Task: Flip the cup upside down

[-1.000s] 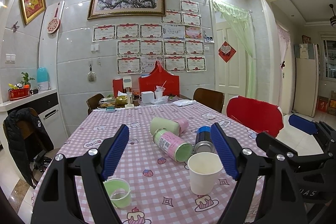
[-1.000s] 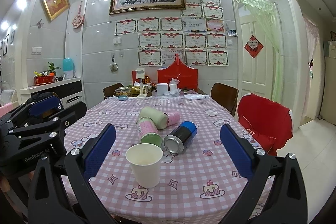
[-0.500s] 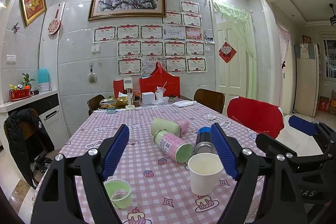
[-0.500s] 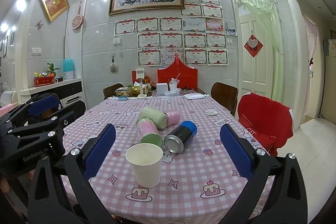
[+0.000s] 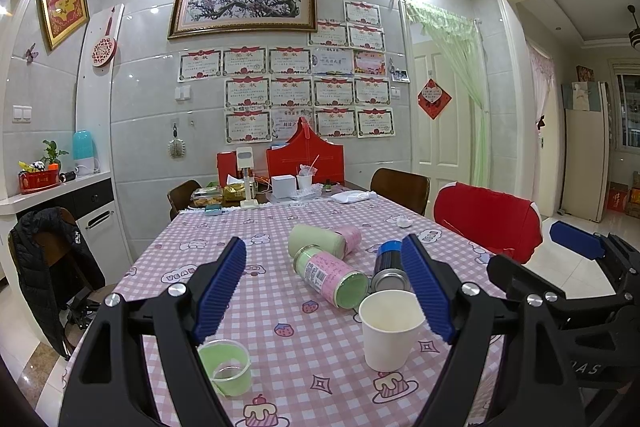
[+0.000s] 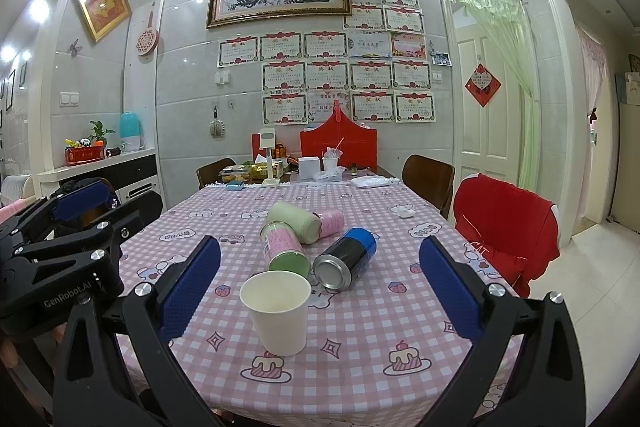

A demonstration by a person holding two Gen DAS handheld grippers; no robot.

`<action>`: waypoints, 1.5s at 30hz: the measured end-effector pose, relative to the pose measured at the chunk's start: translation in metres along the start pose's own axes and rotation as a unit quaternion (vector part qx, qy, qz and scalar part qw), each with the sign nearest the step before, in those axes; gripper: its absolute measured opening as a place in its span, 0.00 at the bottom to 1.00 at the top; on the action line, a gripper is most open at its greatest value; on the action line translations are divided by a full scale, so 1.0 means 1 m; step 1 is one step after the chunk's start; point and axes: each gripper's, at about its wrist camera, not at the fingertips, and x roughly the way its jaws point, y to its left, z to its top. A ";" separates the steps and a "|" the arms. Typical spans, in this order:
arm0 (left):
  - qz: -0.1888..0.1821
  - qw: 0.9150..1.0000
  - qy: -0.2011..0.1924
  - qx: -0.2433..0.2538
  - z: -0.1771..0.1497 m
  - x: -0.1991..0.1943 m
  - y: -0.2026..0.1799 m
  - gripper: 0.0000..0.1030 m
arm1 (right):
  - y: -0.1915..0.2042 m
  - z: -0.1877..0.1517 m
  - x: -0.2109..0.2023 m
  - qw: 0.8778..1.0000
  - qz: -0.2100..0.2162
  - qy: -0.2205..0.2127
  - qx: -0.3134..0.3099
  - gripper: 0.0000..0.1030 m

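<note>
A white paper cup (image 5: 389, 335) stands upright, mouth up, near the front edge of the pink checked table (image 5: 280, 307); it also shows in the right wrist view (image 6: 279, 313). My left gripper (image 5: 326, 293) is open and empty, held above the table short of the cup, with the cup just inside its right finger (image 5: 426, 291). My right gripper (image 6: 320, 291) is open and empty, with the cup between its fingers but farther ahead. Each gripper shows at the edge of the other's view.
A small green plastic cup (image 5: 226, 367) stands at the front left. Behind the paper cup lie a pink and green can (image 6: 284, 247), a pale green and pink can (image 6: 304, 221) and a blue and black can (image 6: 346, 259). Chairs (image 6: 504, 231) flank the table.
</note>
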 end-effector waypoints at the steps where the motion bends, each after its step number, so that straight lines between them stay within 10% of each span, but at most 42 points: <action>1: 0.000 1.000 0.000 0.000 0.000 0.000 0.000 0.76 | 0.000 0.000 0.000 1.000 0.000 0.000 0.000 0.93; 45: 0.014 1.000 0.004 0.008 -0.008 0.007 0.014 0.76 | -0.004 -0.015 0.013 1.000 -0.011 0.018 0.008 0.93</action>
